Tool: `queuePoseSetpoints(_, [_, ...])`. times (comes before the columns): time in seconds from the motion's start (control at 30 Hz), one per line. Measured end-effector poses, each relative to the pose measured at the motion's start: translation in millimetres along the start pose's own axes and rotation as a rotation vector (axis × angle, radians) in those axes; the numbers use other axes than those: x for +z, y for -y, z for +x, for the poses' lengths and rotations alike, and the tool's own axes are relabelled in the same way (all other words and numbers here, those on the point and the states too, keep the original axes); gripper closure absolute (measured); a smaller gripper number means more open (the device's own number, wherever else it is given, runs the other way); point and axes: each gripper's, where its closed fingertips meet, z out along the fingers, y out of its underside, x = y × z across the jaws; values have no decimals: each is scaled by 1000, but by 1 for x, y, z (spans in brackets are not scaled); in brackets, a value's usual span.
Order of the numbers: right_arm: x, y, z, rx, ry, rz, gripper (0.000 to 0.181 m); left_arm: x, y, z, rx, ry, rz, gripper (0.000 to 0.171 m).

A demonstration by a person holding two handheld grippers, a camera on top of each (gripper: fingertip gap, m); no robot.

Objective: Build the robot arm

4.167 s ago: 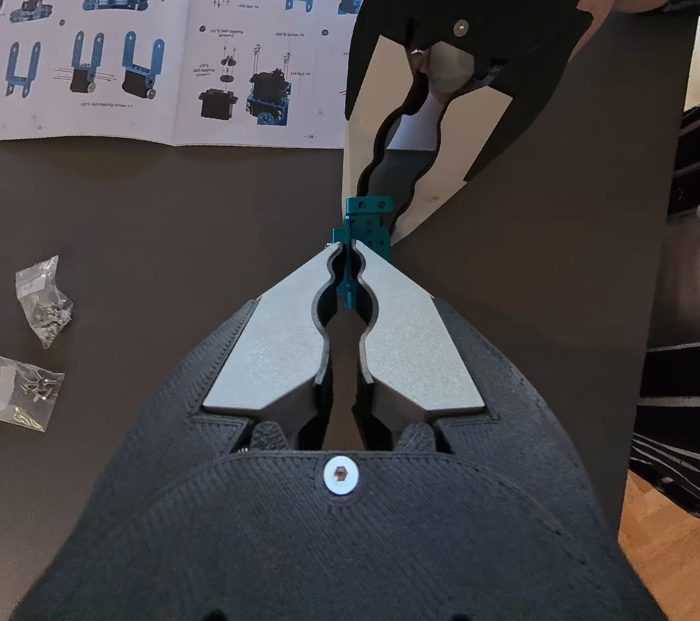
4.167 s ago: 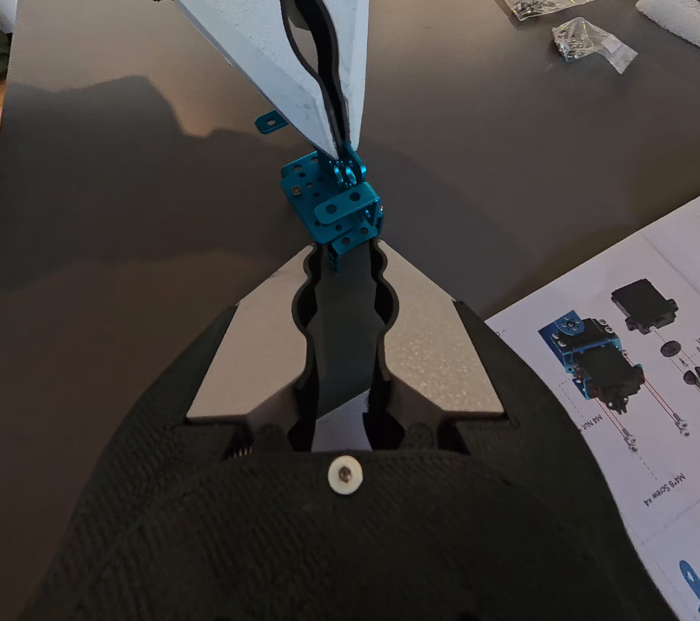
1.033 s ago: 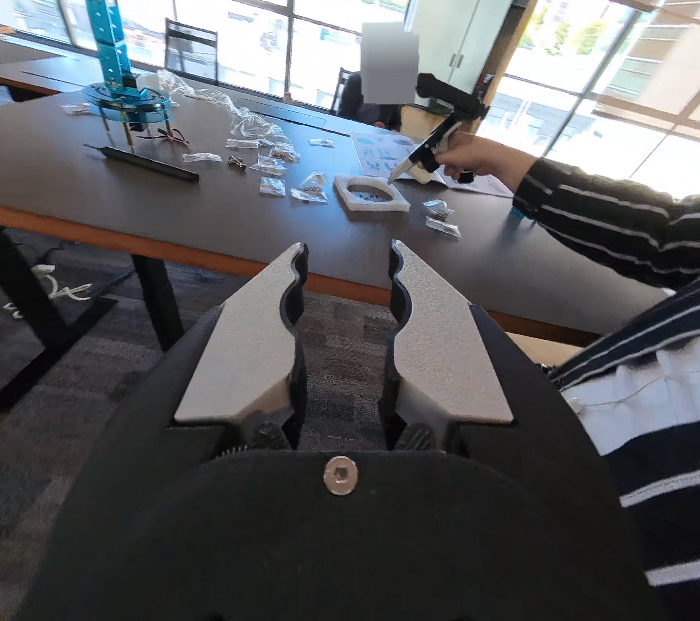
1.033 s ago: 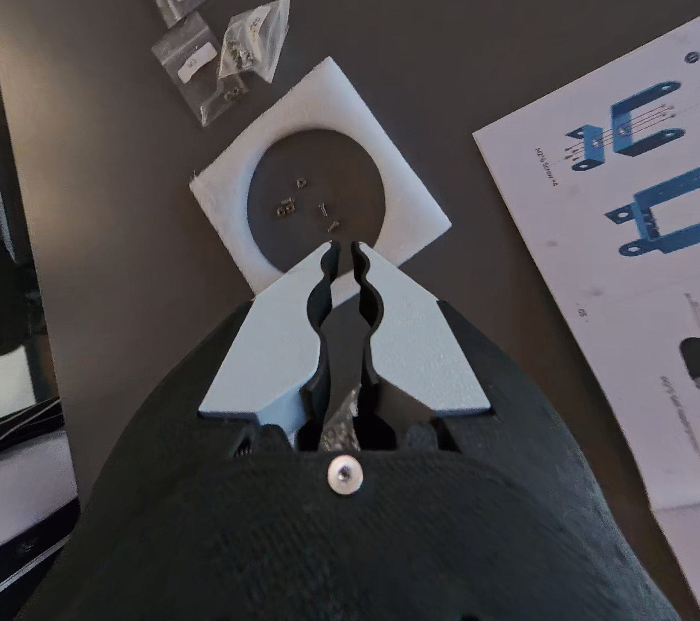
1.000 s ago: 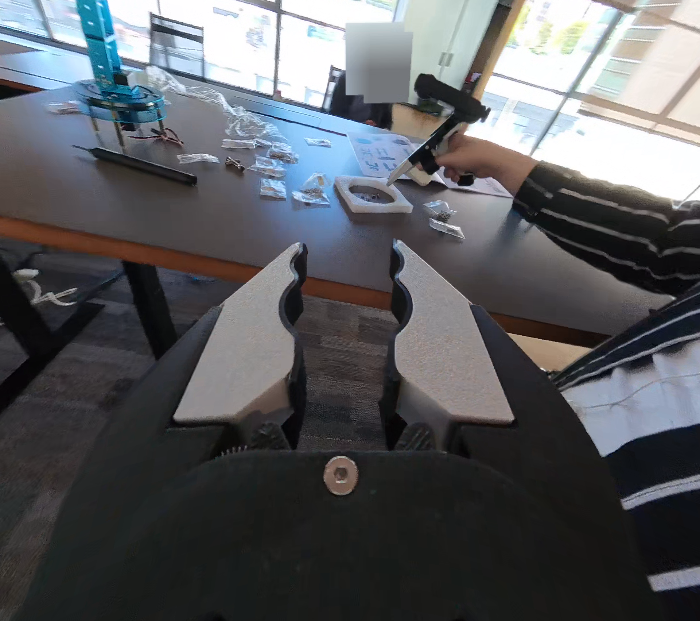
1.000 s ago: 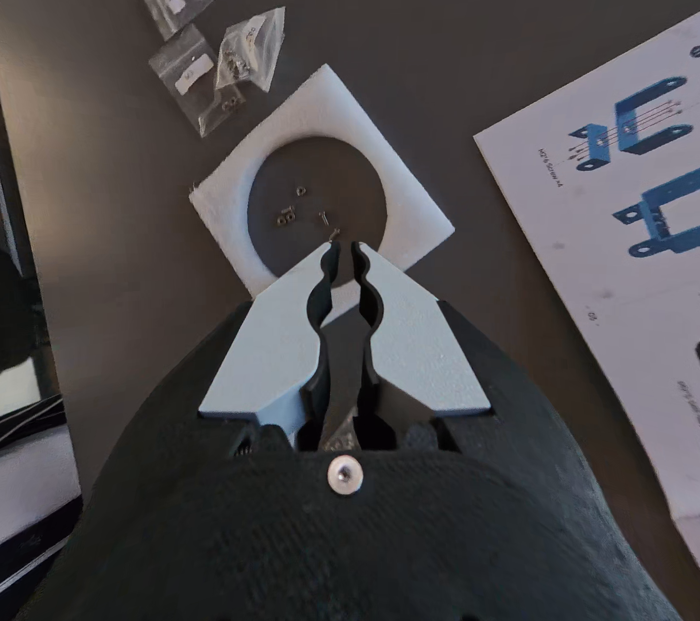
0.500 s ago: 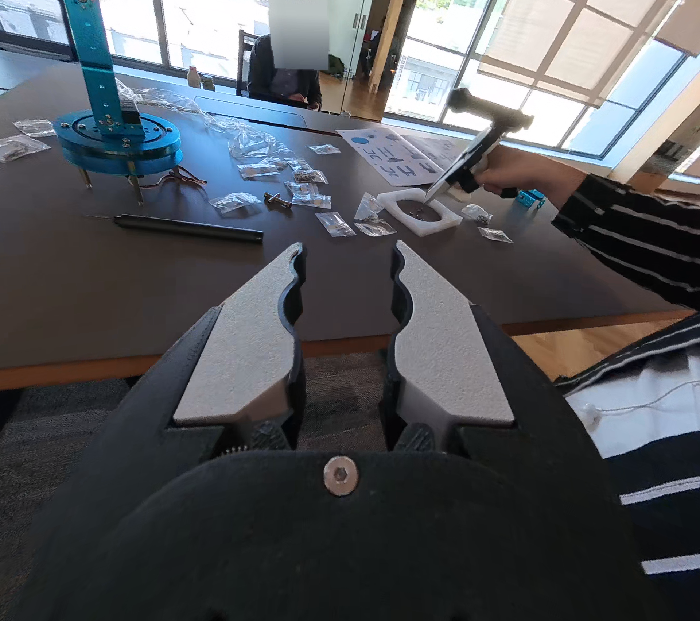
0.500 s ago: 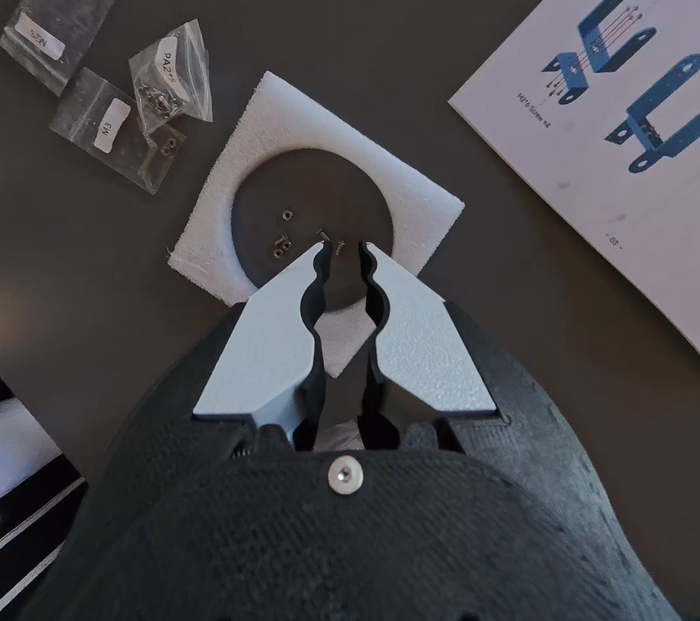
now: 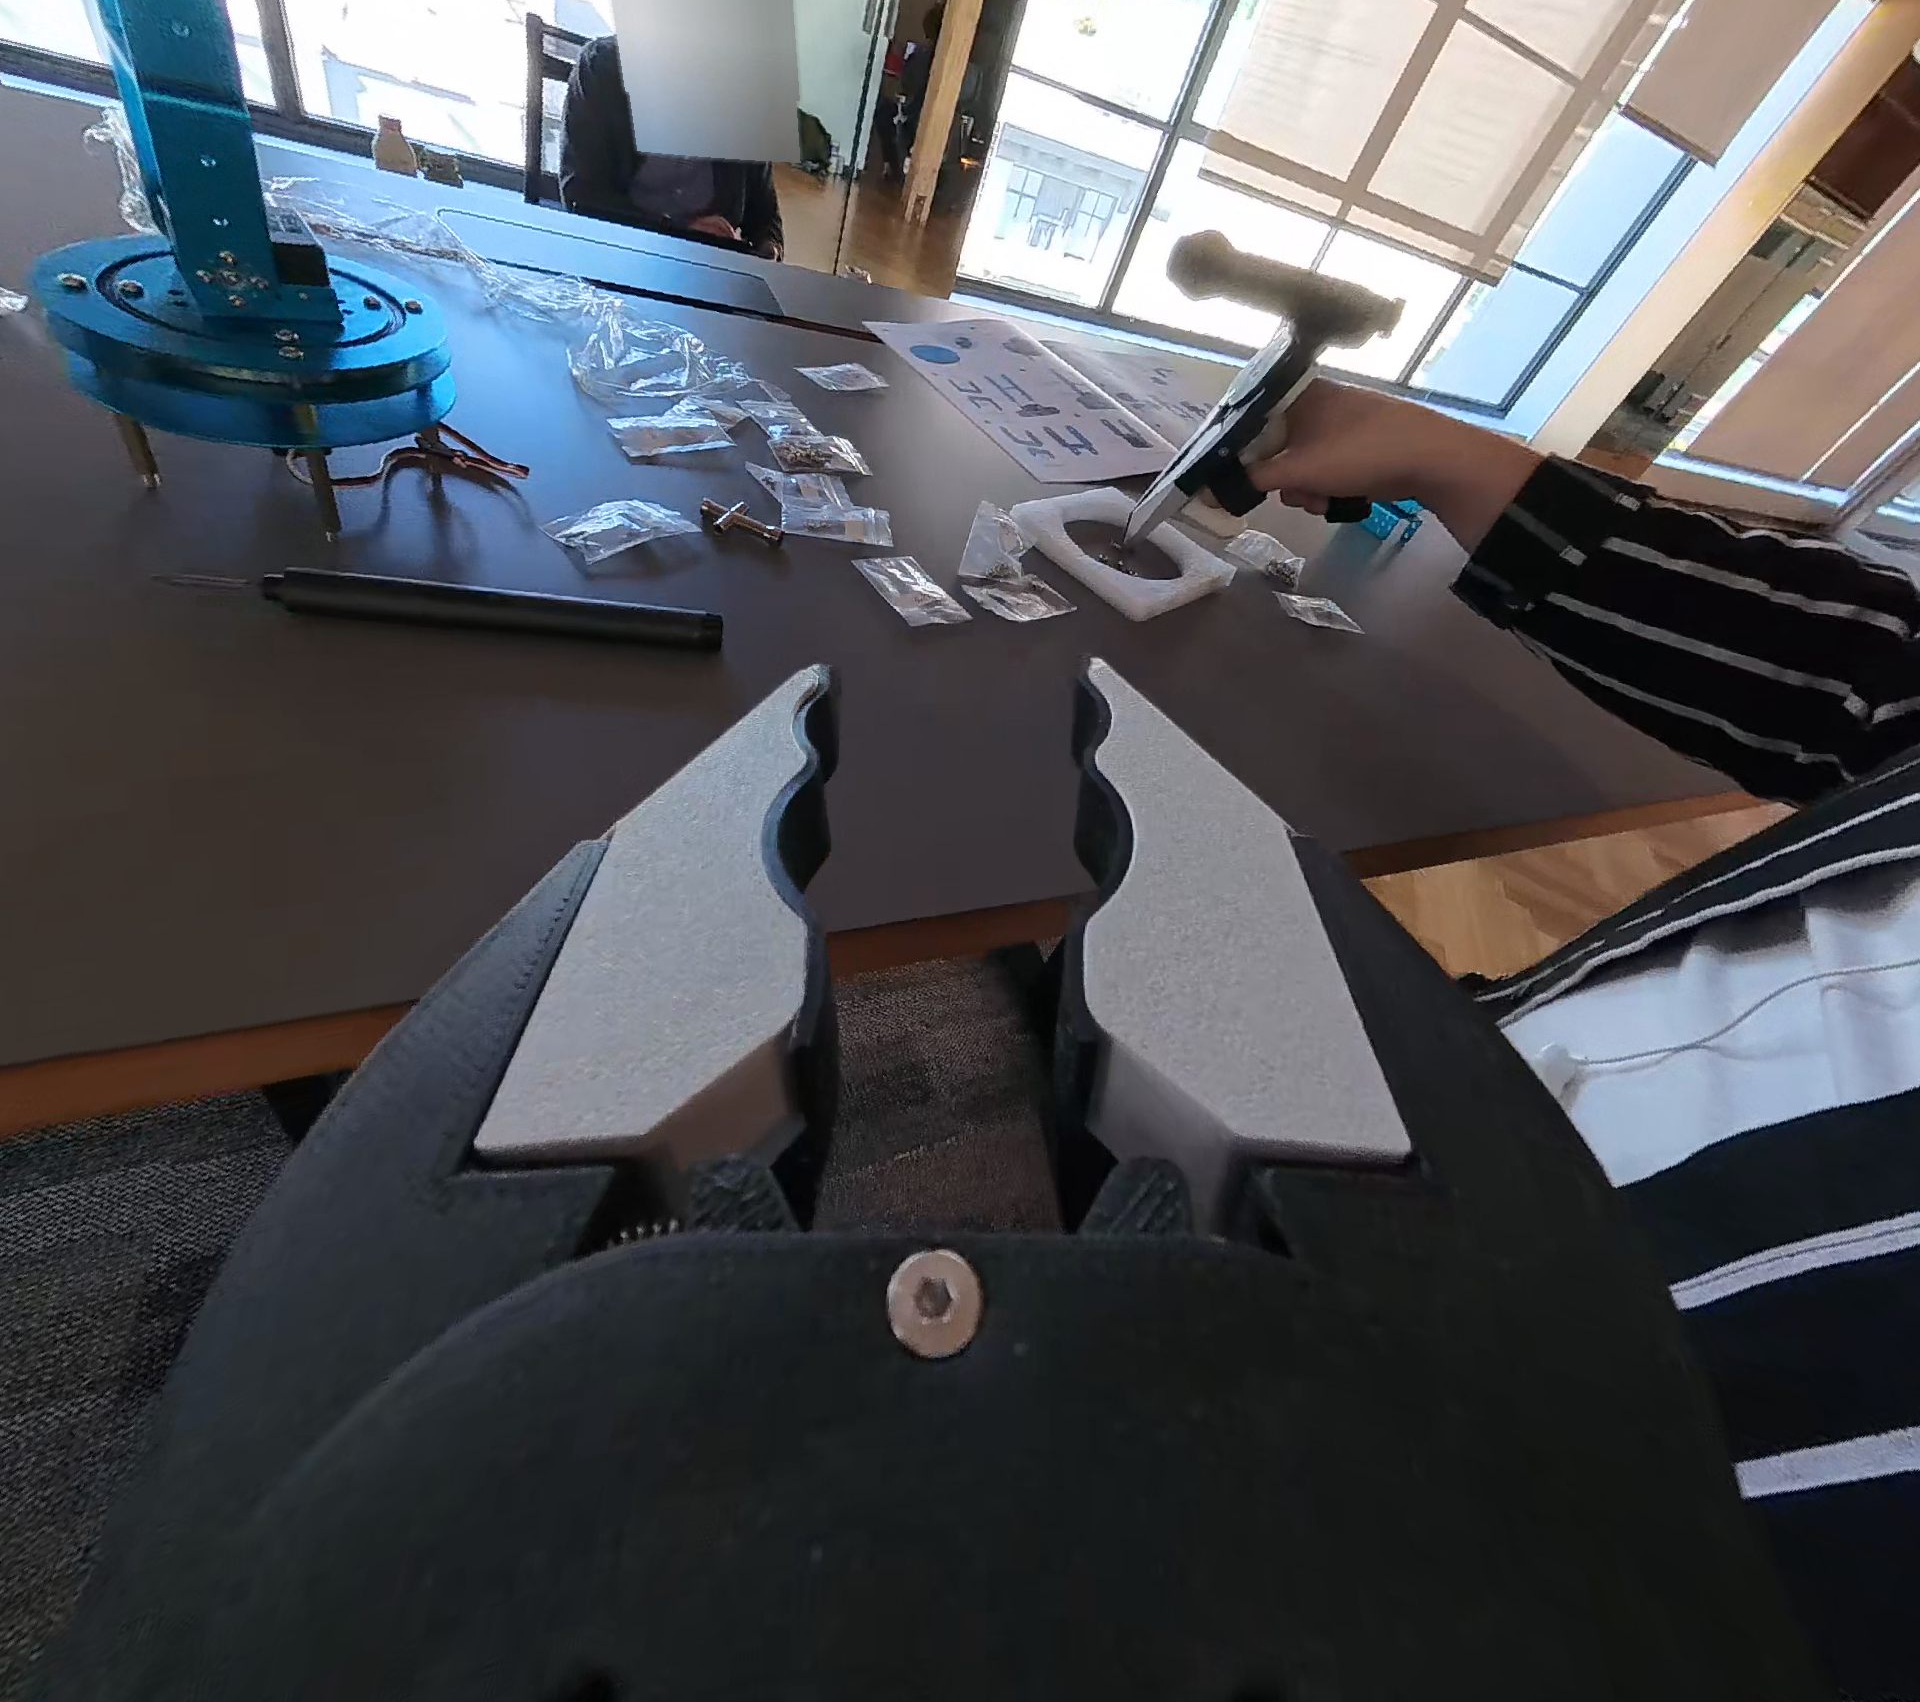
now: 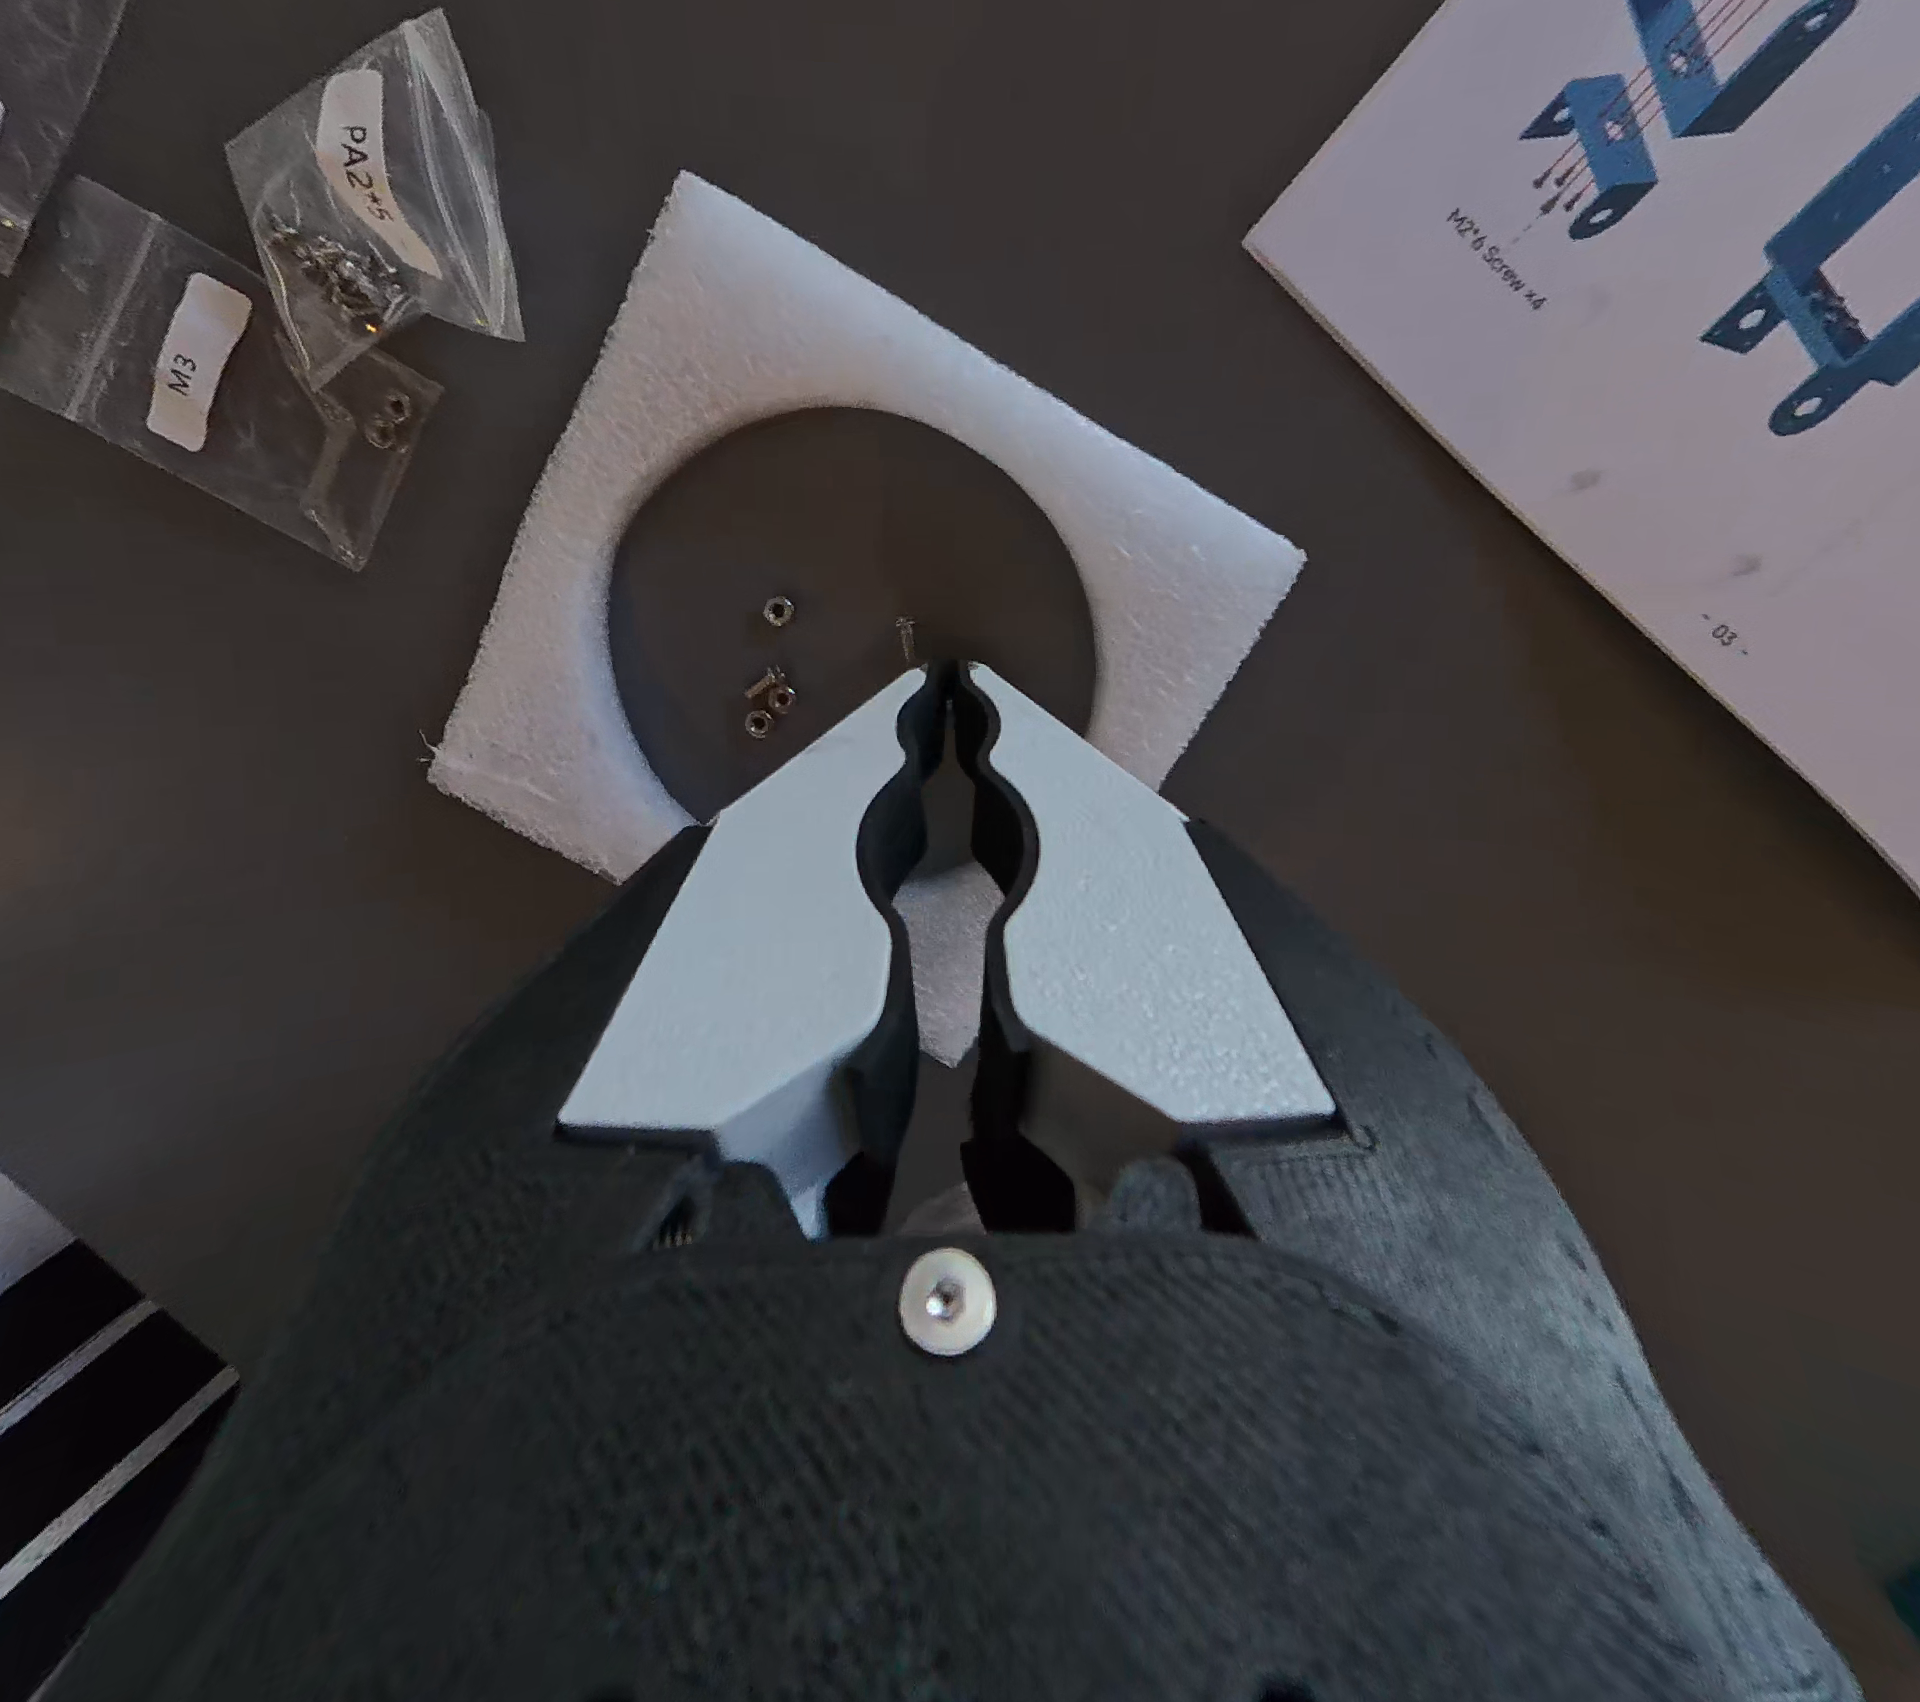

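My right gripper (image 10: 940, 673) is shut, tips down on the dark table inside the round hole of a white foam square (image 10: 727, 364). The tips pinch a small screw that barely shows between them. Another small screw (image 10: 907, 636) lies just beyond the tips, and several nuts (image 10: 767, 696) lie to the left in the hole. My left gripper (image 9: 951, 686) is open and empty, held near the table's front edge. The left wrist view shows the right gripper (image 9: 1132, 525) over the foam square (image 9: 1164, 598).
Clear bags of screws (image 10: 374, 198) lie left of the foam, an instruction sheet (image 10: 1662, 250) to the right. A blue turntable with an upright arm (image 9: 239, 343), a black rod tool (image 9: 488, 608), more bags (image 9: 800, 457) and a blue bracket (image 9: 1387, 522) are on the table. A person (image 9: 665, 198) sits at the far side.
The right gripper dropped into the foam hole and closed on the screw that lay between its open tips. The left gripper, still open, moved closer over the table's front edge.
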Motion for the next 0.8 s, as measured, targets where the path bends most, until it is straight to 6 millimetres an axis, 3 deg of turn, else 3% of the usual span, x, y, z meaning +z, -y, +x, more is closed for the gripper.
queuePoseSetpoints(0.17, [-11,0,1,44,48,112,181,7,-5,-2,-14,-50,-13,129])
queuePoseSetpoints(0.37, [-46,4,8,90,138,321,181,44,-12,10,-4,-173,-20,130])
queuePoseSetpoints(0.47, [-51,0,4,96,206,347,181,60,-18,21,-11,-217,-20,131])
queuePoseSetpoints(0.57, [-48,-1,-2,-86,174,325,181,65,-26,34,-22,-262,-36,131])
queuePoseSetpoints(0.63, [-42,-4,4,-326,71,268,176,63,-34,38,-11,-269,-65,130])
queuePoseSetpoints(0.7, [-35,-13,0,-516,75,162,175,58,-39,40,-1,-265,-87,130])
queuePoseSetpoints(0.8, [-28,-19,-4,-656,102,63,175,47,-43,42,10,-244,-95,130])
